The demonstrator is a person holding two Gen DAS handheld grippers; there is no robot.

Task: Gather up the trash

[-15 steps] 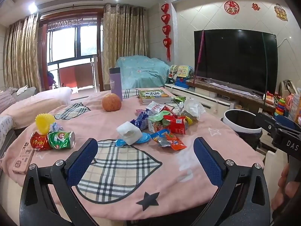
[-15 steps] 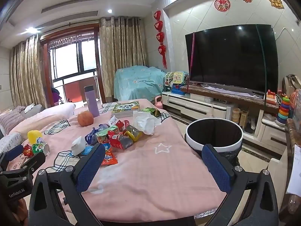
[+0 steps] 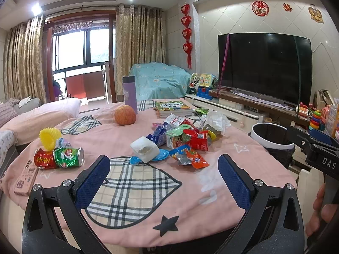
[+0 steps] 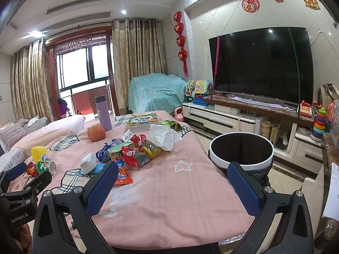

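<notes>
L gripper (image 3: pixel 164 176): jaws spread wide, nothing btwn the blue pads; I've got it hovering over near edge of bench, angled slightly down.
R gripper (image 4: pixel 172 183): same, wide open and empty, over the near right part of bench; I see its black frame at right edge of L wrist view.
Bench (image 3: pixel 131 207): covered w/ pink cloth, plaid leaf patches, star prints.
Wrapper pile (image 3: pixel 184 139): mid-bench, beyond both grippers; red, green, blue, orange snack packets heaped together, touching.
Crumpled tissue (image 4: pixel 164 136): white, at far right end of pile, just beside green wrapper (image 4: pixel 171 124).
White foam-like lump (image 3: pixel 145 149): at near left of pile, resting on a blue wrapper.
Crushed cans (image 3: pixel 59 158): red one + green one side by side, left side of bench, well apart from pile; yellow ribbed cup (image 3: pixel 49 137) just behind them.
Trash bin (image 4: pixel 240 151): white rim, black liner, on floor just off right edge of bench; looks empty from what I can see.
Non-trash on bench: apple (image 3: pixel 125 115), purple bottle (image 4: pixel 103 114) upright, books (image 4: pixel 143 121) stacked at far end, pink remote (image 3: pixel 24 178) at near left edge.
</notes>
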